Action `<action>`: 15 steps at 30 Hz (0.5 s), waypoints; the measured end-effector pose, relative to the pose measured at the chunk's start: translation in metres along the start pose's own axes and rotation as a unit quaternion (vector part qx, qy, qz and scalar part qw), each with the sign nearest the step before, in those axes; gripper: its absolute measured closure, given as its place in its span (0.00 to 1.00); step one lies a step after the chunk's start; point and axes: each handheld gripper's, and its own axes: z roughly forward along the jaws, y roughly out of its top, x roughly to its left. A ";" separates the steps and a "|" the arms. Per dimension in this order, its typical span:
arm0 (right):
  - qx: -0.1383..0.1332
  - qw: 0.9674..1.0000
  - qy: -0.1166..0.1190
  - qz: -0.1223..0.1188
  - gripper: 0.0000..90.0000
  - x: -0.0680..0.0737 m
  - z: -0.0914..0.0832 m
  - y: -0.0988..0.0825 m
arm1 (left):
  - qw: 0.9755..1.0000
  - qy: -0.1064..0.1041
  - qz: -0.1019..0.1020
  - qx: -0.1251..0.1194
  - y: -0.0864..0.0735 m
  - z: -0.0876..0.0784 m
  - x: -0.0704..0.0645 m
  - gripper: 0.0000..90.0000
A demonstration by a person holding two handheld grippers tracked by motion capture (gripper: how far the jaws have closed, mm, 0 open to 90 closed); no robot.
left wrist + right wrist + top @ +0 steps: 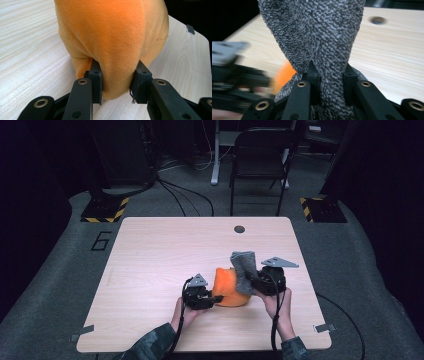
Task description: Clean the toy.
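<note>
An orange plush cloth (227, 287) sits bunched on the wooden table (165, 250), near its front edge. My left gripper (212, 300) is shut on a fold of that orange cloth (112, 45), with both pads pressing into the fabric. A grey fuzzy cloth (243, 270) hangs over the orange one's right side. My right gripper (252, 282) is shut on the grey cloth (324, 37), which stands up twisted between the jaws. The left gripper's body (234, 75) shows blurred in the right gripper view, beside a patch of the orange cloth (284, 75).
A round cable hole (239, 229) lies at the table's far edge. A black folding chair (262, 155) stands behind the table, with floor cables and yellow-black striped stand bases (105, 210) at both far corners. Metal clips (325, 327) mark the near corners.
</note>
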 end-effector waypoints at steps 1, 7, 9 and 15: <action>-0.002 1.000 0.013 0.002 0.83 0.008 0.001 0.001 | 1.000 0.001 0.001 -0.001 0.000 0.000 -0.001 0.74; 0.033 0.999 0.005 -0.033 0.83 0.025 0.032 -0.011 | 0.999 0.011 0.030 0.006 0.000 0.002 -0.007 0.74; 0.037 0.998 -0.010 -0.044 0.83 0.023 0.040 -0.017 | 0.999 0.007 0.032 0.006 0.000 0.002 -0.004 0.74; 0.043 0.996 -0.042 -0.072 0.82 0.016 0.036 -0.018 | 0.999 0.005 0.032 0.004 0.000 0.002 -0.004 0.74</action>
